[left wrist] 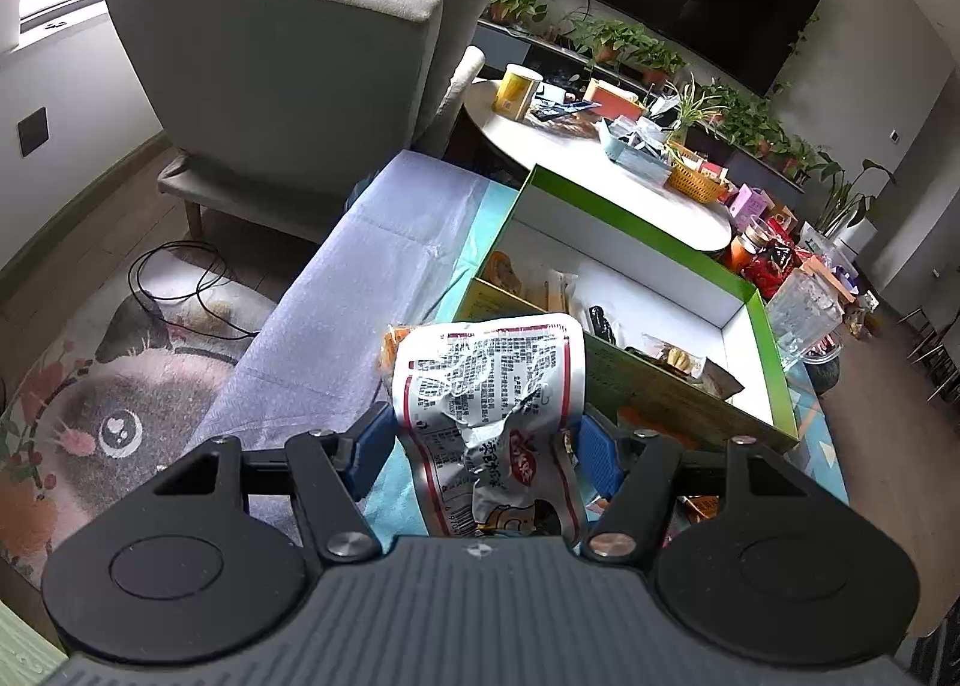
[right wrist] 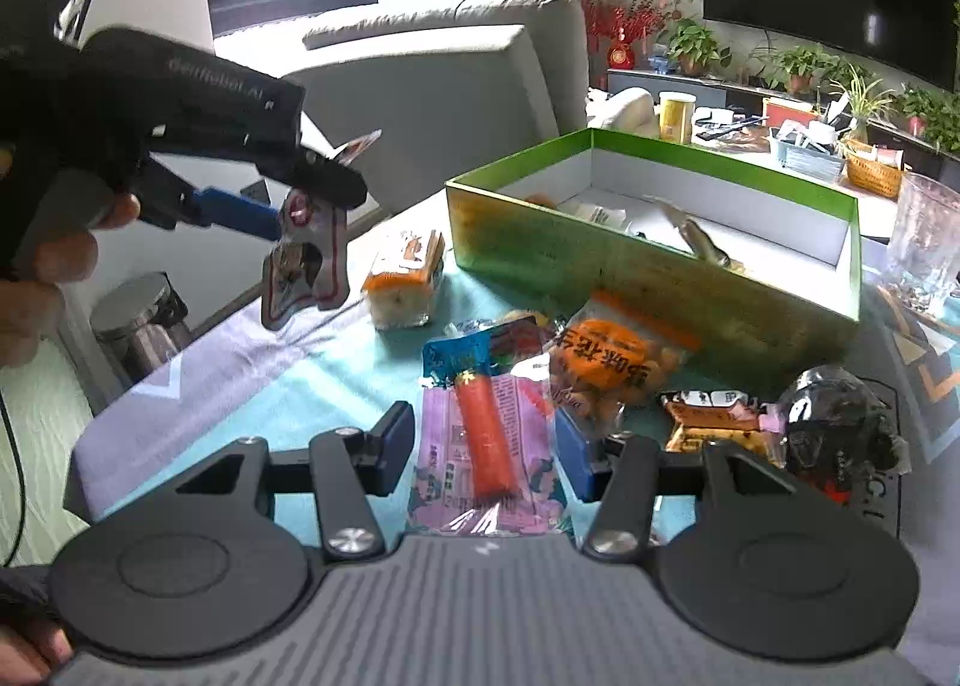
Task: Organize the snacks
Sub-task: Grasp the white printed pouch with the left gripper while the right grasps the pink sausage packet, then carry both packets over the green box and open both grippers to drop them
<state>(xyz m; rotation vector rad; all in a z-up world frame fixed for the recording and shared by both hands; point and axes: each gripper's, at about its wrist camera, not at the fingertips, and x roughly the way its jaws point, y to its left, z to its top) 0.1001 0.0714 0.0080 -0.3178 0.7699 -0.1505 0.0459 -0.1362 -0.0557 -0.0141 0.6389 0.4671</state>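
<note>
In the left wrist view my left gripper (left wrist: 486,440) is shut on a crumpled white snack packet (left wrist: 489,386) with red print, held above the teal tablecloth just left of the green box (left wrist: 660,395). The box is white inside and holds several snacks. In the right wrist view my right gripper (right wrist: 483,446) is shut on a purple sausage packet (right wrist: 486,434) with an orange sausage in it. The left gripper (right wrist: 306,206) shows at upper left with its packet (right wrist: 306,260) hanging down. An orange bread packet (right wrist: 405,281), an orange peanut bag (right wrist: 606,368), a brown packet (right wrist: 714,416) and a black packet (right wrist: 834,422) lie before the box (right wrist: 600,260).
A clear glass (right wrist: 927,242) stands right of the box. A grey armchair (left wrist: 288,86) is behind the table. A round white table (left wrist: 570,158) crowded with items sits beyond the box. A metal bin (right wrist: 141,320) stands on the floor at left.
</note>
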